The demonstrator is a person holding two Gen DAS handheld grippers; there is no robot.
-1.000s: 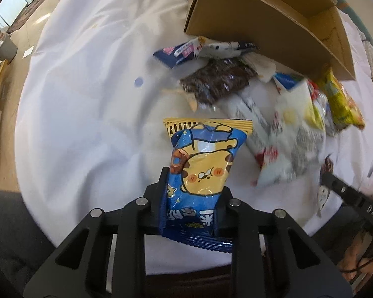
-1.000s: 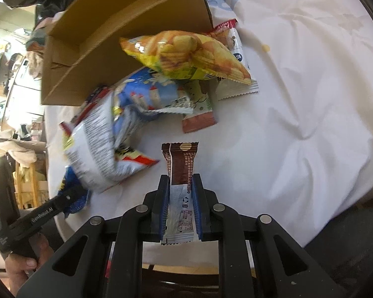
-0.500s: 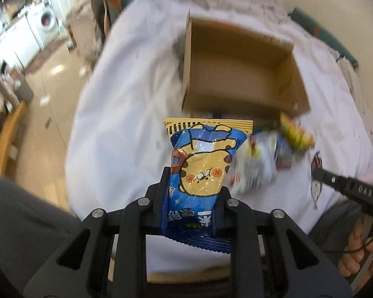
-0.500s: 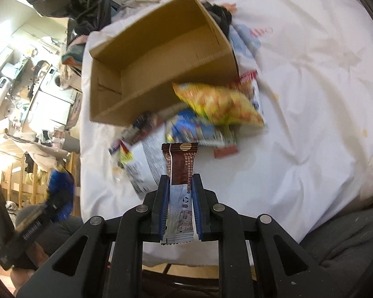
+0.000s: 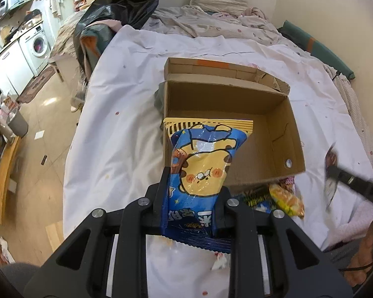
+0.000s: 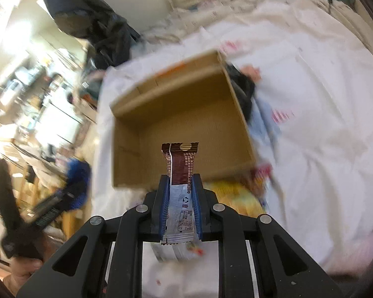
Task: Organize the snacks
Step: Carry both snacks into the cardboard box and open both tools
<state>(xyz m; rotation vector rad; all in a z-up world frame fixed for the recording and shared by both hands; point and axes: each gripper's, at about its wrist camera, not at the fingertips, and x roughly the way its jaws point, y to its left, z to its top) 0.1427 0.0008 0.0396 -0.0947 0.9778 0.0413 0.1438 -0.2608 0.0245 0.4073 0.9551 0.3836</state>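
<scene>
Each gripper carries one snack, pinched at its lower end so that most of the wrapper stands free ahead of the fingers, which suits dropping it into a container without the fingers having to go in.

The left gripper (image 5: 192, 198) is closed on a glossy blue and yellow snack bag printed with a cartoon bear (image 5: 202, 171); the bag's bottom seam hangs out behind the jaws and its striped yellow top edge stands up in front of the open brown cardboard box (image 5: 281, 134). The right gripper (image 6: 180, 198) is clamped on a slim brown and silver bar wrapper (image 6: 180, 171), its blue-padded fingers (image 6: 163, 203) pressing both long edges, the serrated brown top pointing toward the same box.

The box sits on the white sheet covering the bed (image 5: 116, 144), roughly mid-sheet, with its mouth facing up and its floor bare as far as either view shows. It seems placed there as the collecting bin. The unsorted snacks, among them a yellow crinkled chip bag (image 5: 287, 200), lie heaped against the box's near wall, on the side toward the person.

Both hands are held above the sheet with the grippers tilted steeply downward and aimed at the box's opening, the left approaching over its near left corner, the right over its near wall. In the left view the right gripper appears blurred at the right edge, with part of a bare hand (image 5: 365, 255) below it. The likely step in hand is carrying both snacks over the box rim.
</scene>
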